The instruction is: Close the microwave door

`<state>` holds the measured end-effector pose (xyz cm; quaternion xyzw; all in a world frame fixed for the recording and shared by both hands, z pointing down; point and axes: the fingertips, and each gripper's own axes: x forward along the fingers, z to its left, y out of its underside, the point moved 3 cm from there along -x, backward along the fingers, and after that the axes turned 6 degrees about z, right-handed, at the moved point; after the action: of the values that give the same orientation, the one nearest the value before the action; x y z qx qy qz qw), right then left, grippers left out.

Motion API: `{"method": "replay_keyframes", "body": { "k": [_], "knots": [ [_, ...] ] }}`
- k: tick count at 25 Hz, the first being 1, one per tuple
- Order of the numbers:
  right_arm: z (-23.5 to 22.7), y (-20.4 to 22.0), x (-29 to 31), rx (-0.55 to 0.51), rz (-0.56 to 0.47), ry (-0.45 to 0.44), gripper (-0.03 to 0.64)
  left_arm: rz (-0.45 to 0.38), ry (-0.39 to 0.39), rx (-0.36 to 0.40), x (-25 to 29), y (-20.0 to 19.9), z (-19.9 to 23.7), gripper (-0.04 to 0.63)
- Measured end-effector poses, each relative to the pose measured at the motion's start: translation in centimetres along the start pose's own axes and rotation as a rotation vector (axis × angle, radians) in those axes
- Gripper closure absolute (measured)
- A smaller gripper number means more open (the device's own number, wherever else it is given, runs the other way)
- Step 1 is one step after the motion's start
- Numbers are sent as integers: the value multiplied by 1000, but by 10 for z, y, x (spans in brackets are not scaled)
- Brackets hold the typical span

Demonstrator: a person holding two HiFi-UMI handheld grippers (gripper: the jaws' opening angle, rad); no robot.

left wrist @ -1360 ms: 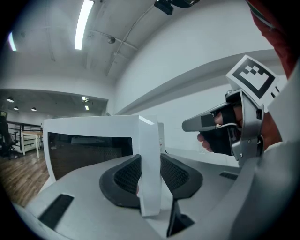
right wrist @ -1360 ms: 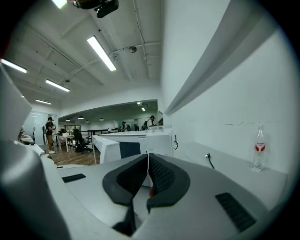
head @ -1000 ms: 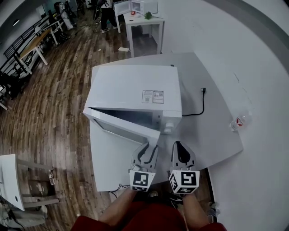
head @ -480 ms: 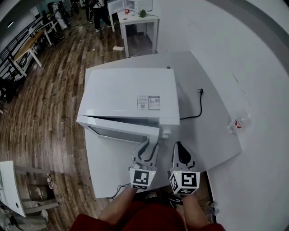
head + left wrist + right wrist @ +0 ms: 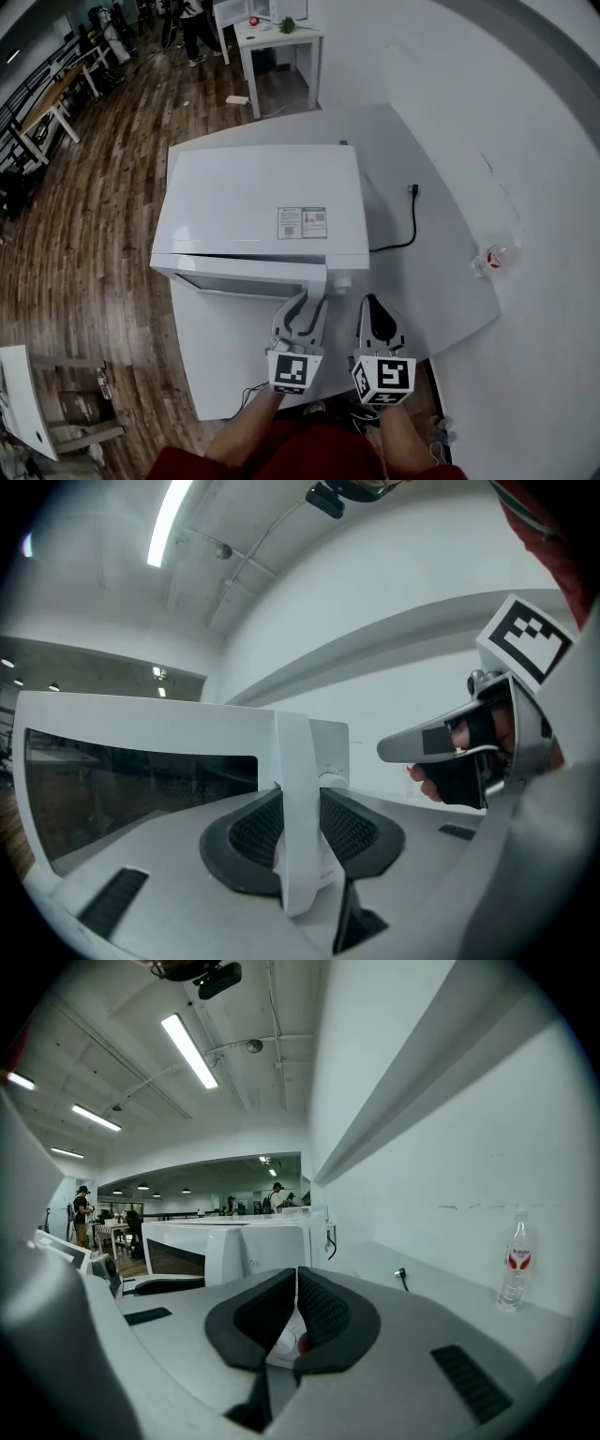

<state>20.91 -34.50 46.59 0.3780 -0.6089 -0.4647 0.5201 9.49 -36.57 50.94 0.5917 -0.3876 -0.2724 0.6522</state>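
**Microwave on the bench.** The door is ajar by a narrow wedge. It is hinged at the microwave's left, and its free edge lies just before the knob. The left tongs are clenched on that free edge, one pad on each face. The right tongs are closed on nothing, in front of the microwave's right corner. The step in hand is judged to be the end of the swing. Push level and square to the microwave's front, let the grip follow the door's arc without twisting, and stop once the door sits flush. A hard shove could slide the microwave.
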Motion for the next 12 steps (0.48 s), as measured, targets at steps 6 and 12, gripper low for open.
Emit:
{"method": "replay_keyframes", "body": {
  "k": [6,12],
  "knots": [
    [-5,2,6,10,0,13,588,7,-3,-5,8,-2,3,460],
    [-3,2,5,5,2,18,588,11,-7,-10,16,-3,7,460]
  ]
}}
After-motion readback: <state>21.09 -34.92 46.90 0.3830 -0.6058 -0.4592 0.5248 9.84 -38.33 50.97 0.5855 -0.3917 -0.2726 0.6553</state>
